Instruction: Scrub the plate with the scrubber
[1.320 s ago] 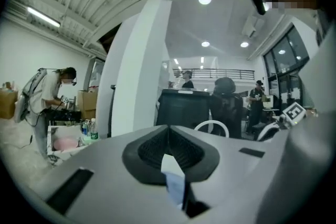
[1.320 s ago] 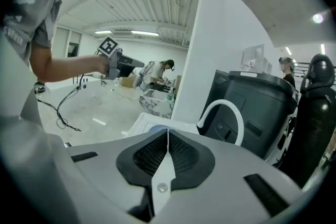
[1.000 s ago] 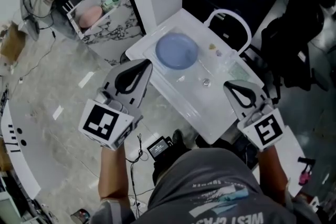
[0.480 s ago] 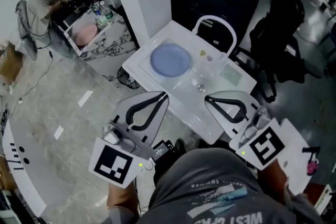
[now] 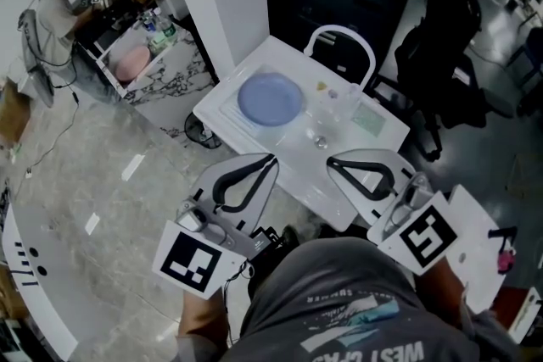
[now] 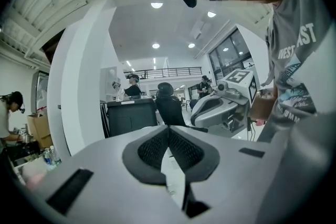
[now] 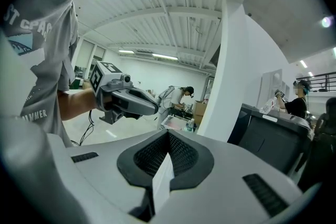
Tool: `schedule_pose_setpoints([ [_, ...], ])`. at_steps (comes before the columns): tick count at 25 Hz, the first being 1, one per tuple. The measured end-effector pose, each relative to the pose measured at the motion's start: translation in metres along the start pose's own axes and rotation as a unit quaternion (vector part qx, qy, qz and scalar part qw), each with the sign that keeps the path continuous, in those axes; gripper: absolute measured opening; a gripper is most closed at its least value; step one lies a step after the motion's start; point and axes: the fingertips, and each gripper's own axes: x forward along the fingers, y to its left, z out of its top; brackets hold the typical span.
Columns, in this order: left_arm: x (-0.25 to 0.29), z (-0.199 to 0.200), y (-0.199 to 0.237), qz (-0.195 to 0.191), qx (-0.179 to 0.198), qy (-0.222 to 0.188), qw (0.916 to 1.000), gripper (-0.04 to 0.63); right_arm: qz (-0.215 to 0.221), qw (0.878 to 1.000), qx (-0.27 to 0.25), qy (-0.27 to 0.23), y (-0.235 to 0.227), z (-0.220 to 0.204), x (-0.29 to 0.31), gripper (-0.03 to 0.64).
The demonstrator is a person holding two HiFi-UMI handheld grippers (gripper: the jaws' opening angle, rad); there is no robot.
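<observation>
White desk [image 5: 212,108] in an open workshop hall: the blue plate [image 5: 270,98] lies flat in the desk's shallow basin, toward its far left side, with nothing on it. Across the basin, near the right corner, rests a pale green pad [image 5: 370,119] that I take for the scrubber, well apart from the plate. A few small items between them are too small to name. A white chair [image 5: 341,47] stands at the desk's far side.

I hold both tools short of the near edge, pointed at the desk. My left tool [image 5: 271,158] is closed, its pads meeting with nothing between them. My right tool [image 5: 331,164] is closed and empty as well. Neither touches plate or pad.

As I judge it, scrubbing has not begun and the pad must come first. The right tool is the nearer one. I would spread its jaws before it arrives and pinch the pad so that a good part juts past the pads. The left tool could pin the plate's rim so it does not skate in the basin. Then the pad should press flat on the plate, not on its edge.
</observation>
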Motion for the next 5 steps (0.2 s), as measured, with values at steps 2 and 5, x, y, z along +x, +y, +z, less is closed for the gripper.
schedule_pose_setpoints([
  [2,-0.0004,-0.0027,0.003,0.001,-0.002,0.001,1.0,0.009,-0.001,1.0,0.003,-0.001,-0.0002,-0.0003,0.0032,0.029],
  [5,-0.0009,-0.0071,0.007,0.004,-0.005,0.0,1.0,0.009,-0.002,1.0,0.006,0.0,0.0002,-0.0027,0.0082,0.029],
])
